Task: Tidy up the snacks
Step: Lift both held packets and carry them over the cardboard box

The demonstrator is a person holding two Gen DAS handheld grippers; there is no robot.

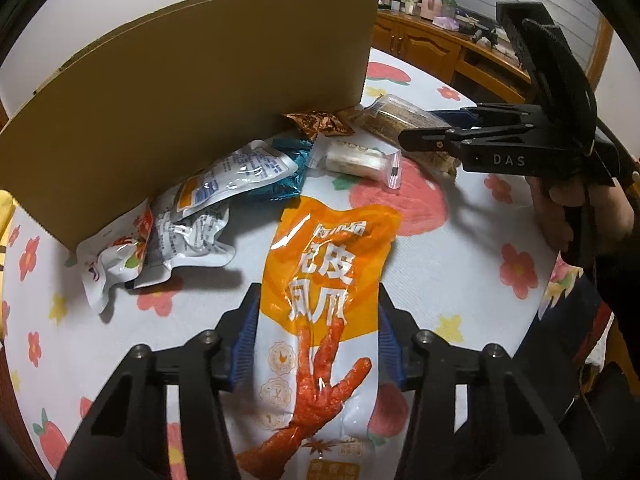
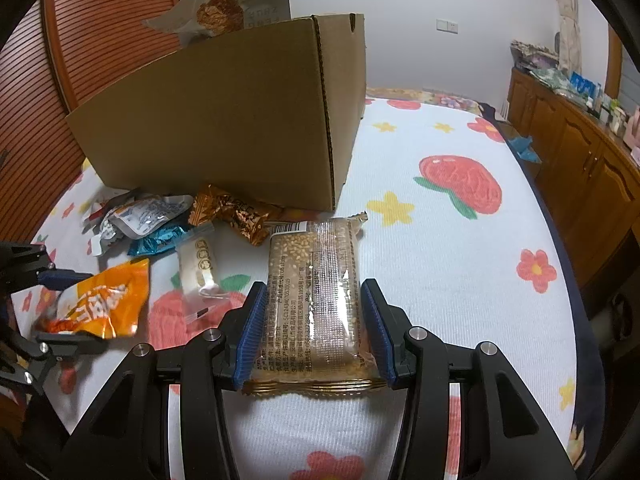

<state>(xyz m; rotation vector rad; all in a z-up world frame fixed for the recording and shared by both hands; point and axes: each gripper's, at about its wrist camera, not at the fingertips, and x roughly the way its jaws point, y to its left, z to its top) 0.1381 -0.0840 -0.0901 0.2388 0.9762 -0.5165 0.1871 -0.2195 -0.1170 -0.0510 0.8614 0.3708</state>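
My left gripper (image 1: 318, 320) has its jaws close against both sides of an orange and white chicken-feet snack pack (image 1: 324, 300) that lies on the flowered cloth; it also shows in the right wrist view (image 2: 100, 304). My right gripper (image 2: 314, 320) has its blue pads against the sides of a clear sesame bar pack (image 2: 316, 296), which lies on the cloth. From the left wrist view the right gripper (image 1: 416, 136) reaches over that sesame pack (image 1: 404, 116). A tall cardboard box (image 1: 192, 92) stands behind the snacks.
Loose snacks lie at the box's foot: a silver pouch (image 1: 216, 184), a teal wrapper (image 1: 288, 176), a small white bar (image 1: 360, 160), a brown foil pack (image 2: 236, 212). A wooden cabinet (image 2: 580, 152) runs along the right. A bagged snack (image 2: 216, 12) sticks out of the box top.
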